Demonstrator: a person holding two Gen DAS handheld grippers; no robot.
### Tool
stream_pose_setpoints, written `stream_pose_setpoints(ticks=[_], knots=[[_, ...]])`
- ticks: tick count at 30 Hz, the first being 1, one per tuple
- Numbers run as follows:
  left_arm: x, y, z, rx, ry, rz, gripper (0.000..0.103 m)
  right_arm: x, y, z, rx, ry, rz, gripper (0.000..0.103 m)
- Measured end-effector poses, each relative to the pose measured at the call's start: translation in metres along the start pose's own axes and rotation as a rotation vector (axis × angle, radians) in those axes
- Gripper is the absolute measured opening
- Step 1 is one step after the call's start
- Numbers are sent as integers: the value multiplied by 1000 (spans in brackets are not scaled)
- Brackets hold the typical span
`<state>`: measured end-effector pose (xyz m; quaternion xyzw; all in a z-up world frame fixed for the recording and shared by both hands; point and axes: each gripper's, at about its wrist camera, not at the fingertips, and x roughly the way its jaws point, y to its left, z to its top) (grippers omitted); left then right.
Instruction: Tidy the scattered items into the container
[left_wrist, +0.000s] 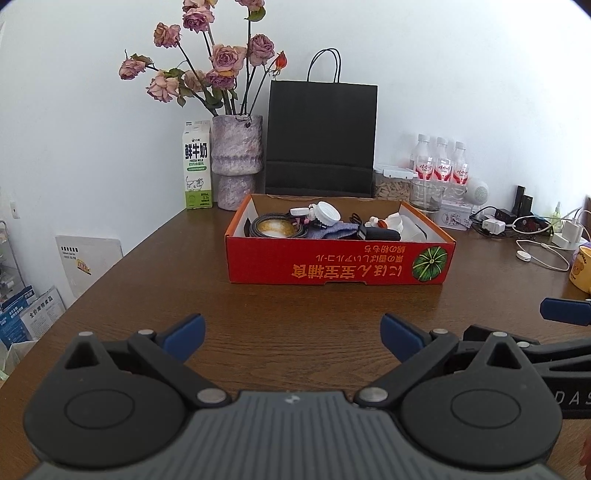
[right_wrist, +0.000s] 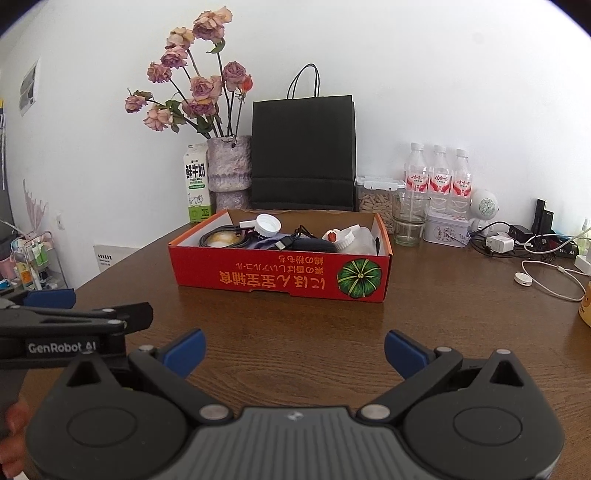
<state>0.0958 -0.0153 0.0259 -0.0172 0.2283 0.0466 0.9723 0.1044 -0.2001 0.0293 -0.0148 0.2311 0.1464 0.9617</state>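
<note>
Left tool (left_wrist: 292, 338): you hold it low over the bare front of the table (left_wrist: 295, 302), blue-padded fingers spread wide with nothing between them. From the right wrist view it shows at the left edge, black body side-on.

Right tool (right_wrist: 294, 352): also spread wide and empty, pointed at the box from well back. It sits just beside your left tool, to its right.

Container: the red cardboard box (left_wrist: 340, 260) rests flat on the table, ahead of both tools and well apart from them. Its near wall carries upside-down printing and a green pumpkin picture.

Items in the box: a coiled dark cable (left_wrist: 275, 227) lies at the left end; a white round lid (left_wrist: 328, 212) stands tilted near the middle; a purple cloth (left_wrist: 334, 230) and a black pouch-like thing (left_wrist: 380, 233) lie beside it; a clear plastic bottle with a white cap (right_wrist: 349, 238) lies at the right end. All of these are inside the walls.

Table between you and the box: only brown wood grain shows here.

Behind the box: a milk carton (left_wrist: 197, 171), a mottled vase of dried roses (left_wrist: 236, 158) and a black paper bag (left_wrist: 321, 138) stand against the wall.

Right of the box: three water bottles (right_wrist: 439, 173), an empty glass (right_wrist: 408, 223), a small tin (right_wrist: 447, 229), then chargers and white cables (right_wrist: 546, 273).

Your hand: fingertips (right_wrist: 13, 435) show at the lower left, on the left tool's grip.
</note>
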Motion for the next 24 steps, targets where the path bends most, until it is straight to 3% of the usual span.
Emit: stream_pose_setpoints(ticks=[24], knots=[[3, -1, -1, -3, 5, -1, 103, 4, -1, -1, 1, 8, -4, 103]])
